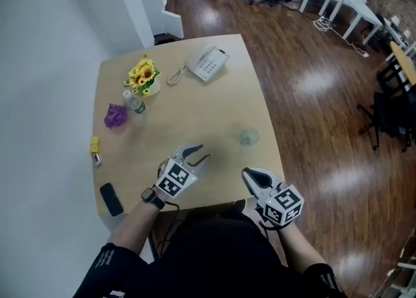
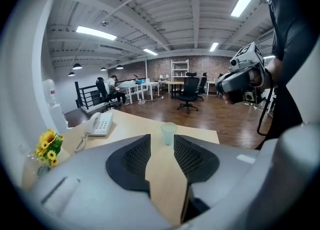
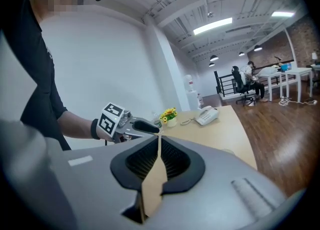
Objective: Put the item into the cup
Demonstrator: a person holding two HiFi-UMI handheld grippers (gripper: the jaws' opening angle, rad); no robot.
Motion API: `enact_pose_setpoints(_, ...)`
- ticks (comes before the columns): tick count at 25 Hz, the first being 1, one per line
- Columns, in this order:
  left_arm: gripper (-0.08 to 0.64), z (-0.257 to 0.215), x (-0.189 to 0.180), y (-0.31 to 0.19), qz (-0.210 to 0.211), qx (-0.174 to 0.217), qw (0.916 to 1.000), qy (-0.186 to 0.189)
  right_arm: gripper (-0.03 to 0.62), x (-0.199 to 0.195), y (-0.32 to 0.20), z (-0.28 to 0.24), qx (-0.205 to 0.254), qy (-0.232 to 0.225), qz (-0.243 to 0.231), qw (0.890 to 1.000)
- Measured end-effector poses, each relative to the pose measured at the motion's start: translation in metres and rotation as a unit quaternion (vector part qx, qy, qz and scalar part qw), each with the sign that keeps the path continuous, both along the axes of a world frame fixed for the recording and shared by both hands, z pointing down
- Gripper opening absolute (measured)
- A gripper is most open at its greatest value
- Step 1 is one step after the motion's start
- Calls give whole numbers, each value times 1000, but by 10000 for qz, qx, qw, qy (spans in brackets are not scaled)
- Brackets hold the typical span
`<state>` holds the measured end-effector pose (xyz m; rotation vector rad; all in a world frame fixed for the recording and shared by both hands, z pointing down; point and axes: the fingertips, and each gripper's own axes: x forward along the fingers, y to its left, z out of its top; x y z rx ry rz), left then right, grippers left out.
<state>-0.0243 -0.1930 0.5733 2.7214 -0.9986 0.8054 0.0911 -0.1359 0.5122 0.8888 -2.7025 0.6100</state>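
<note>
**Head view.** The person's dark-clad torso (image 1: 214, 251) fills the lower edge. Just beyond it, both grippers hover over the near end of the wooden table (image 1: 195, 115). The left gripper (image 1: 199, 155) has its jaws apart and empty. The right gripper (image 1: 249, 174) has its jaws together and is also empty. The cup (image 1: 248, 137), clear and upright, stands near the table's right edge, just ahead of the two grippers. Which item is meant cannot be told. A small yellow object (image 1: 95, 145), a crumpled purple thing (image 1: 116, 115) and a black slab (image 1: 111, 198) lie along the left side, well apart from the cup.

**Left gripper view.** Between the spread pads only bare tabletop shows, with the cup (image 2: 168, 134) beyond the tips.

**Right gripper view.** The pads meet at the tips and hold nothing.

**Handling (judgement).** The yellow object looks small, stiff and light, so it is best gripped across its narrow width. The purple thing looks soft and would crush. The cup seems light and easily tipped, so the item is best released from above.
</note>
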Motion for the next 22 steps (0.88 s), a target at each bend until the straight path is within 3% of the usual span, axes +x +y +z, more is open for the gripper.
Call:
enact_pose_setpoints(6,144,-14,-61,60,-311,30,9992,244,25,-44,19,-6,74,-15,4,10000)
enact_pose_setpoints(11,144,-17,-86,105,-414,-86,9985,345,24,-74,41,-12,-18,-144,-125,9998)
enact_pose_setpoints(17,146,-25,-90,147,-771,14,9954,574,21,-89,74,-21,155,-92,-574,9982)
enact_pose_setpoints(22,153,-30,-69,186,-982,65,9933,610,15,-70,105,-25,186,-78,-737,9971)
